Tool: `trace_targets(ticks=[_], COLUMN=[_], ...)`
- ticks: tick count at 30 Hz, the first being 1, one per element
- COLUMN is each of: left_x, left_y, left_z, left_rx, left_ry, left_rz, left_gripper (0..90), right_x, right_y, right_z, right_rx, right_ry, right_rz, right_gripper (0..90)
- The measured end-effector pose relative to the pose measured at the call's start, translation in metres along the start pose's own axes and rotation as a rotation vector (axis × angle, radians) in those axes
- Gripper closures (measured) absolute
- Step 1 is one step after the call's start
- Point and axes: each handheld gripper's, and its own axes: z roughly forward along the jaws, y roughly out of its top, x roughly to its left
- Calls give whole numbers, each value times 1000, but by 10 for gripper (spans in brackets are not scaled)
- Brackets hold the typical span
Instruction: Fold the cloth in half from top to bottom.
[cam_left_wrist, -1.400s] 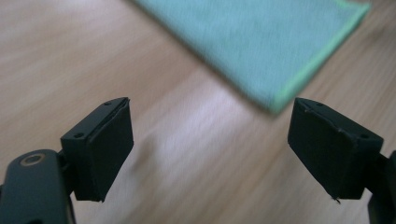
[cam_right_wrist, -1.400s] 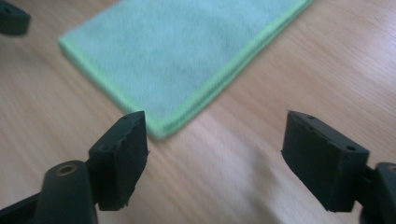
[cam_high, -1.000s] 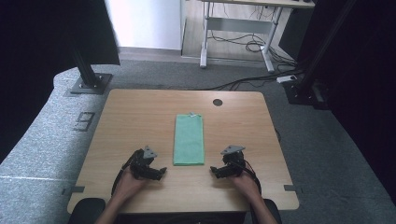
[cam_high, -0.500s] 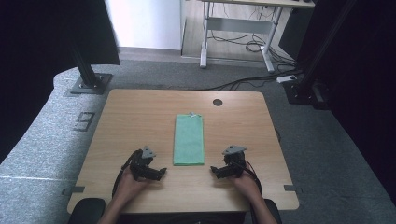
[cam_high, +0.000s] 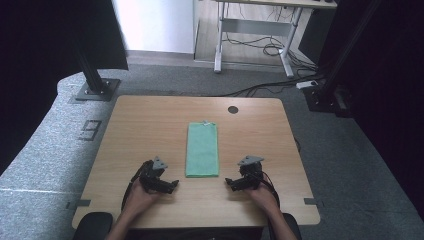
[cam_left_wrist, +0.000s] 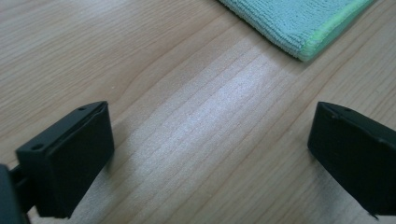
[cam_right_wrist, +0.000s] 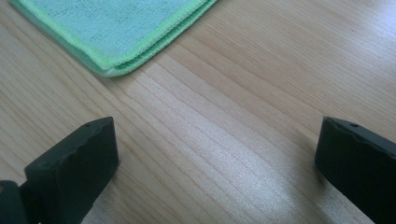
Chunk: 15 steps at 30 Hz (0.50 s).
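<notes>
Both grippers poised at the near end of the folded green towel (cam_high: 202, 149), nothing grasped yet.

The left gripper (cam_high: 169, 185) has just been opening and stands wide apart over bare wood, left of the towel's near corner; the right gripper (cam_high: 231, 183) gapes empty to its right. Likely next: each closes in on a near corner. The towel lies flat, narrow, double-layered, lighter-edged, mid-table (cam_high: 140, 130).
</notes>
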Motion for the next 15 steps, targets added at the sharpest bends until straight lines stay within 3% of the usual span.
trace_targets(ticks=[2,5,8,11,15], left_x=[1,6,13,15,16], left_y=[6,23,43,58,65], left_z=[1,1,4,16,38], left_rx=[-5,-42,-90,-95,-53], left_ry=[-23,2,-13,0,46], left_rz=[-18,-16,-59,-55,-34], left_gripper=[0,0,0,0,0], right_x=[1,3,4,7,7], right_y=[3,16,33,47,58], right_z=[0,2,5,14,34], right_rx=[9,-1,-30,-40,-20], right_ry=[9,19,40,38,8], right_rz=[5,6,29,37,29], right_gripper=[0,0,19,22,40])
